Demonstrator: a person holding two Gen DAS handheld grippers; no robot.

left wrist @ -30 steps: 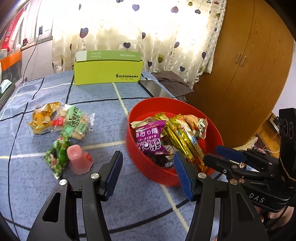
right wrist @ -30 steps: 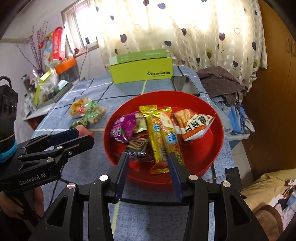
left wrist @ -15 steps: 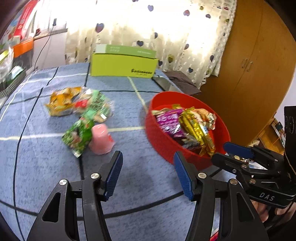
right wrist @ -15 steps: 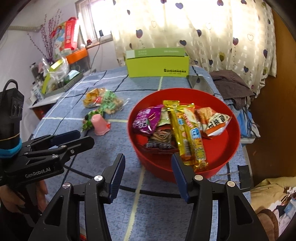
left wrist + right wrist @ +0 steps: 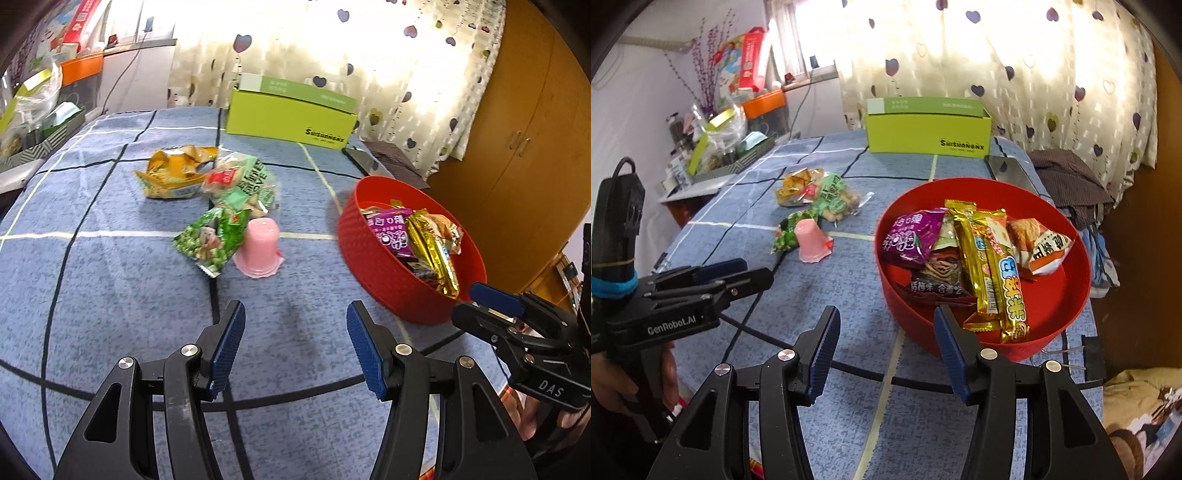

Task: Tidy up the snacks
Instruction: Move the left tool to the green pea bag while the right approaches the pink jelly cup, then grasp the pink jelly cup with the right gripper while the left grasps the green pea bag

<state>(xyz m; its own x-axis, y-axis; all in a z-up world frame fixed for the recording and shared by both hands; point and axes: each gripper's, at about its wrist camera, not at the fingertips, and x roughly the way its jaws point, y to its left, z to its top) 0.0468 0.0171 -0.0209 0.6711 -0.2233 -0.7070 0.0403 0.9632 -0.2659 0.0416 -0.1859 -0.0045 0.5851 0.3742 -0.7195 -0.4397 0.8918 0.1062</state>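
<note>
While both of your grippers hang over the blue checked tablecloth (image 5: 110, 295), neither holds anything. Your left gripper (image 5: 295, 343) has its blue-padded fingers (image 5: 229, 347) wide apart, only bare cloth between them. Your right gripper (image 5: 886, 347) also stands apart and empty; its jaws have just been opening, nothing between them. From the right wrist view its right finger (image 5: 951, 354) overlaps the near wall of the red bowl (image 5: 1071, 314); contact cannot be told.

Red bowl sits toward the right edge of the table. Inside it: a purple packet (image 5: 910, 236), a dark packet (image 5: 938, 277) partly beneath it, two long gold-wrapped bars (image 5: 993, 266) lying side by side, an orange-and-white packet (image 5: 1041, 245) against the far right side.

Loose snacks lie in a cluster on the cloth, left of the bowl and well apart from it. A pink jelly cup (image 5: 260, 247) stands upside down, rim on the cloth. A green pea packet (image 5: 210, 240) lies touching the cup's left side. Behind those, a clear bag with a green label (image 5: 243, 182), and a yellow-orange packet (image 5: 173, 173) just beside it to the left.

At the far table edge, a lime-green box (image 5: 288, 118) stands open-topped before the heart-print curtain (image 5: 369, 55). A phone (image 5: 1010, 171) lies flat between box and bowl.

Your left hand (image 5: 613, 384) shows at the grip in the right wrist view.
</note>
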